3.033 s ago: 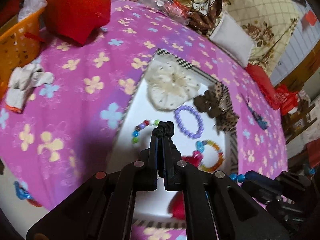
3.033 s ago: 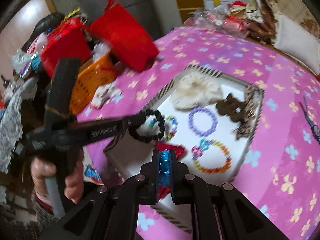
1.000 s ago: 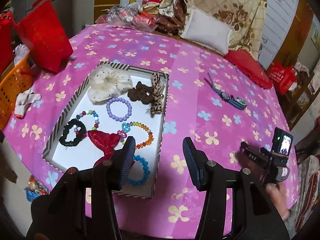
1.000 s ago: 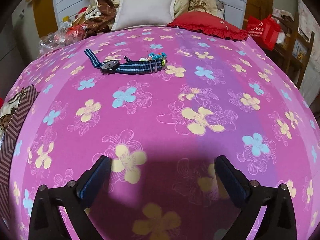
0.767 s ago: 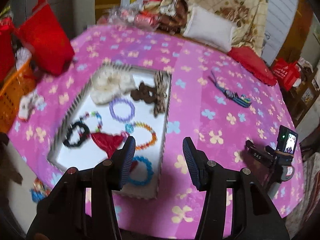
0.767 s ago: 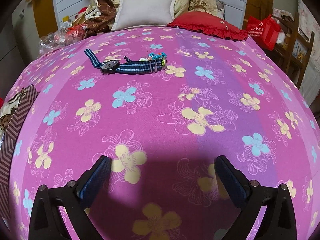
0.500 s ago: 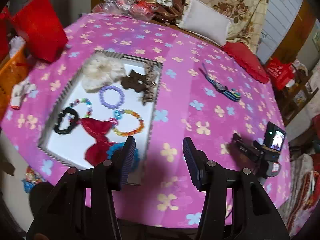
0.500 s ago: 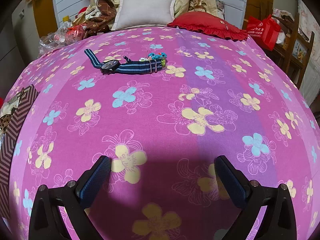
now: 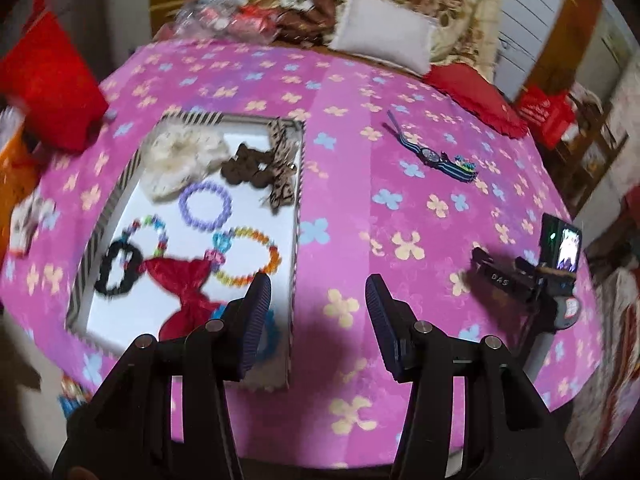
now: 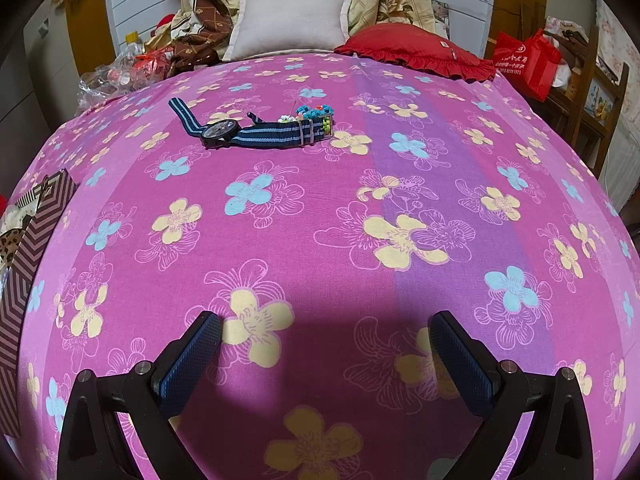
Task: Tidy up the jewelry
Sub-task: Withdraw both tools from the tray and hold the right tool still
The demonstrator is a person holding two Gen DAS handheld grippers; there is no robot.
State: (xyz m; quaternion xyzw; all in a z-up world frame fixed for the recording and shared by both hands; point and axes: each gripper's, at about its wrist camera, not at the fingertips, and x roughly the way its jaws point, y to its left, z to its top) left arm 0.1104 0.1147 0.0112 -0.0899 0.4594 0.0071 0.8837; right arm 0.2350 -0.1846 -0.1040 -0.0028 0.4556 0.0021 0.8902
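A striped-rim box (image 9: pixel 298 216) with a white floor lies on the pink flowered cloth (image 9: pixel 360 200). Inside are a cream scrunchie (image 9: pixel 180 160), a purple bead bracelet (image 9: pixel 205 205), a multicolour bracelet (image 9: pixel 246 256), a black scrunchie (image 9: pixel 118 266), a red bow (image 9: pixel 186 288) and a brown clip (image 9: pixel 248 166). A blue striped watch (image 10: pixel 248 134) with a small beaded piece (image 10: pixel 314 112) lies apart on the cloth. My left gripper (image 9: pixel 318 294) hangs open and empty over the box's near right corner. My right gripper (image 10: pixel 324 334) stands open and empty low over bare cloth; the left wrist view shows it (image 9: pixel 516 280) at the right.
A red bag (image 9: pixel 44 80) and an orange basket (image 9: pixel 16 176) stand left of the box. Pillows (image 10: pixel 292 20), a red cushion (image 10: pixel 416 54) and plastic wrappers (image 10: pixel 120 74) crowd the far edge. A red shopping bag (image 10: pixel 528 56) and wooden chair (image 10: pixel 588 92) sit at the right.
The left gripper's view has drifted and rolled slightly, so the box now sits further left and lower. The right gripper has kept still. Both stay open.
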